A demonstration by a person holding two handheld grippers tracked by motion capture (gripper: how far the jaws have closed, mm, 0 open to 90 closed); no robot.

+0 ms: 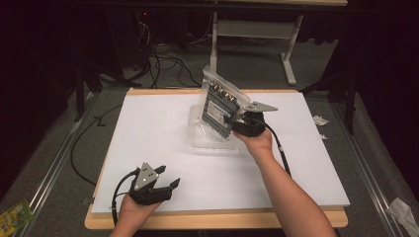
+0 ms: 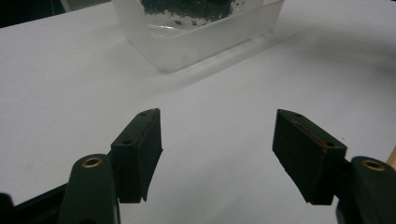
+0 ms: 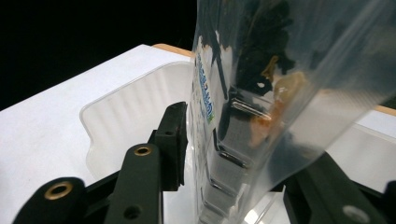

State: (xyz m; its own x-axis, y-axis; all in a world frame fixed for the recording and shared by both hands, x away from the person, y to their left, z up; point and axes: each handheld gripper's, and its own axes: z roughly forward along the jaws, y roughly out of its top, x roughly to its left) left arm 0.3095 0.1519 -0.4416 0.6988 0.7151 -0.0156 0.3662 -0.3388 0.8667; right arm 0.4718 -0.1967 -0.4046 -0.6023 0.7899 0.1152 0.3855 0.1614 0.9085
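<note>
White matte tabletop — right tongs straddle a crinkly clear bag, loosely; left tongs spread.

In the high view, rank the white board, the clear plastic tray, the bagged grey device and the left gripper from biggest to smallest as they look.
1. white board
2. bagged grey device
3. clear plastic tray, close to the device and partly hidden behind it, so those two are unsure
4. left gripper, though it sits nearer the camera

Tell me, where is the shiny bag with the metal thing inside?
In the high view the bag stands tilted in the clear tray at the table's far middle, between the right claw's jaws.
</note>
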